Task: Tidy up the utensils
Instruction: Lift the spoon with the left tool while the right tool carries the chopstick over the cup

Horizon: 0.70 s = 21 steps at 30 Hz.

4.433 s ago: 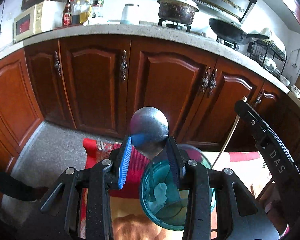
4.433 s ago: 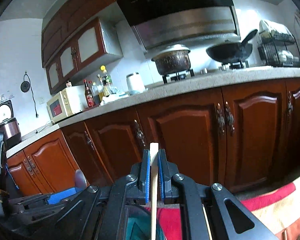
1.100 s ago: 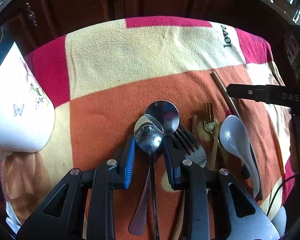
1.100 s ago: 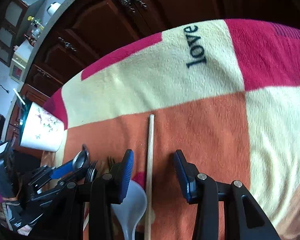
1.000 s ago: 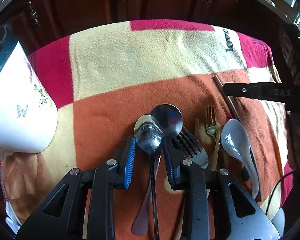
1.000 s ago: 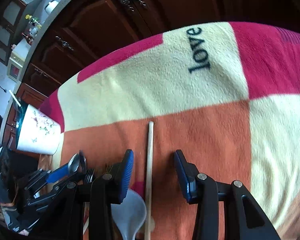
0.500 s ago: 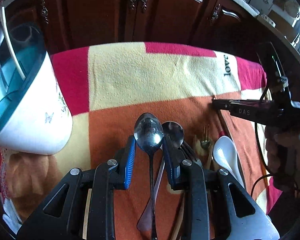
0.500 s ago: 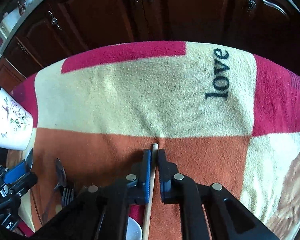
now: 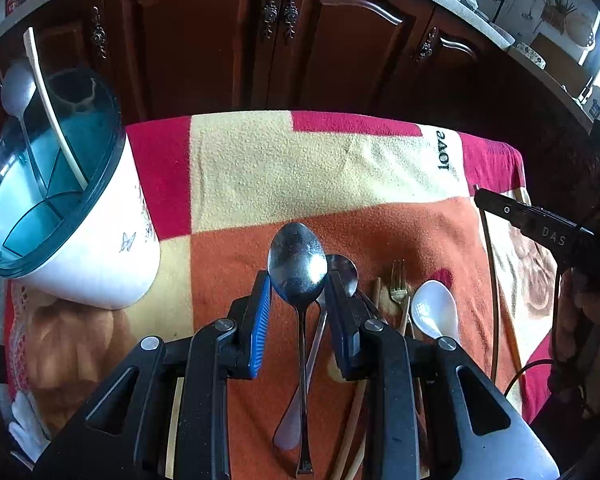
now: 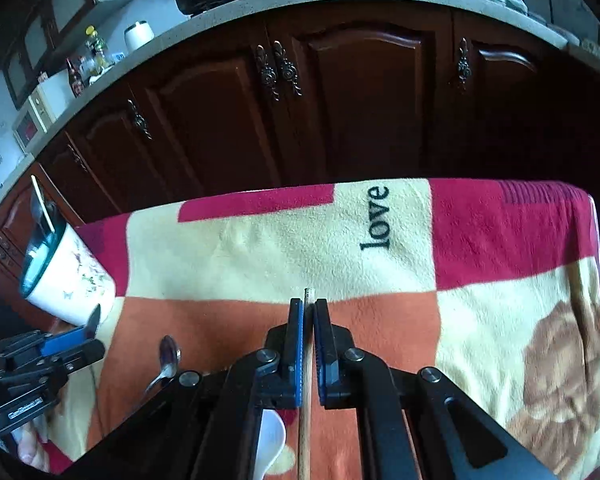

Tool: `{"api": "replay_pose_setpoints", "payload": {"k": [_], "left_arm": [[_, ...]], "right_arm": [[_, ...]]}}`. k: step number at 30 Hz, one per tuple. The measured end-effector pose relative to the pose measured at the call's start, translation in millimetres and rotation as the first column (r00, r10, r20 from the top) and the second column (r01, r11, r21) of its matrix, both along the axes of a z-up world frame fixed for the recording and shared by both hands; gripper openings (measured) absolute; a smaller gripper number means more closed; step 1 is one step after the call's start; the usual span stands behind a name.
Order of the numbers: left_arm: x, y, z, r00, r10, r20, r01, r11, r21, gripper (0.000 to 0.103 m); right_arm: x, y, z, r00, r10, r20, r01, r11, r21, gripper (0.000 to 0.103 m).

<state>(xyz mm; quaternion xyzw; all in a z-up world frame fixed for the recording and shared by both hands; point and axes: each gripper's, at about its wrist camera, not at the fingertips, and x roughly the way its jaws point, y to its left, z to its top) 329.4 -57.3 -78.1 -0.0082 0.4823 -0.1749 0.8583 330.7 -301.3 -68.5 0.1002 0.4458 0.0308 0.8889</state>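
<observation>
Steel in one hand and wood in the other: my left gripper (image 9: 298, 292) is clamped on the neck of a metal spoon (image 9: 298, 266), its bowl standing clear above the blue pads, while my right gripper (image 10: 308, 344) has its jaws pinched together on a single wooden chopstick (image 10: 307, 380) that a second ago lay loose between them on the blanket (image 9: 320, 168). That closing is the news here; with it both tools have come up off the cloth, and the view from each wrist has swung from the orange patch toward the dark cabinet doors (image 10: 340, 100). I read this as the pick-up finished on both sides and the carry about to begin. The target, a white holder (image 9: 100, 264) with a teal divided rim, stands at the left edge of the blanket, well apart from the right gripper and nearer the left, and it already has a pale chopstick and a spoon leaning in it. Left on the cloth below my left gripper are a second spoon (image 9: 342, 270), a dark fork partly hidden behind the jaw, a small gold fork (image 9: 398, 284), a white ceramic spoon (image 9: 434, 312) and more chopsticks, so I judge the sorting roughly midway, with several trips to go
</observation>
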Motion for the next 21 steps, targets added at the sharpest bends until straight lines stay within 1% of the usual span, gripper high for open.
{"api": "replay_pose_setpoints", "payload": {"k": [2, 3, 5, 6, 8, 11, 13, 14, 16, 21], "left_arm": [[-0.5, 0.7, 1.7, 1.0, 0.005, 0.004, -0.005, 1.0, -0.004, 0.026], [-0.9, 1.2, 3.4, 1.0, 0.007, 0.008, -0.007, 1.0, -0.009, 0.026], [-2.5, 3.8, 7.9, 1.0, 0.014, 0.024, -0.014, 1.0, -0.019, 0.026], [-3.9, 6.5, 10.9, 0.999, 0.022, 0.033, -0.021, 0.999, -0.027, 0.026], [-5.9, 11.8, 15.7, 0.998, 0.038, 0.047, -0.036, 0.998, -0.044, 0.026], [-9.6, 19.2, 22.8, 0.996, 0.06, 0.063, -0.057, 0.997, -0.058, 0.026], [-12.7, 23.1, 27.0, 0.995, 0.069, 0.078, -0.064, 0.996, -0.06, 0.026], [-14.4, 25.2, 29.0, 0.993, 0.076, 0.085, -0.071, 0.995, -0.063, 0.026], [-18.6, 30.1, 34.1, 0.991, 0.089, 0.104, -0.081, 0.994, -0.075, 0.026], [-27.5, 46.3, 51.1, 0.978, 0.138, 0.157, -0.12, 0.986, -0.114, 0.026]], "right_arm": [[-4.3, -9.6, 2.2, 1.0, -0.016, 0.005, 0.016, 1.0, 0.011, 0.004], [-7.9, -14.1, 6.1, 0.999, -0.026, 0.023, 0.025, 0.999, 0.03, 0.004], [-17.6, -20.3, 16.8, 0.996, -0.039, 0.085, 0.036, 0.998, 0.043, 0.004], [-23.1, -19.1, 26.5, 0.991, -0.044, 0.127, 0.04, 0.999, 0.032, 0.004], [-33.7, -12.0, 44.4, 0.977, -0.047, 0.21, 0.048, 0.999, 0.002, 0.004], [-48.7, -3.2, 67.0, 0.953, -0.045, 0.299, 0.057, 0.998, -0.032, 0.004], [-59.4, 6.1, 80.5, 0.935, -0.035, 0.352, 0.064, 0.995, -0.072, 0.004], [-64.6, 8.8, 85.5, 0.926, -0.032, 0.376, 0.065, 0.995, -0.073, 0.004], [-72.4, 13.7, 94.2, 0.911, -0.03, 0.412, 0.073, 0.994, -0.088, 0.004], [-89.6, 28.9, 119.8, 0.874, -0.027, 0.485, 0.065, 0.996, -0.062, 0.004]]}}
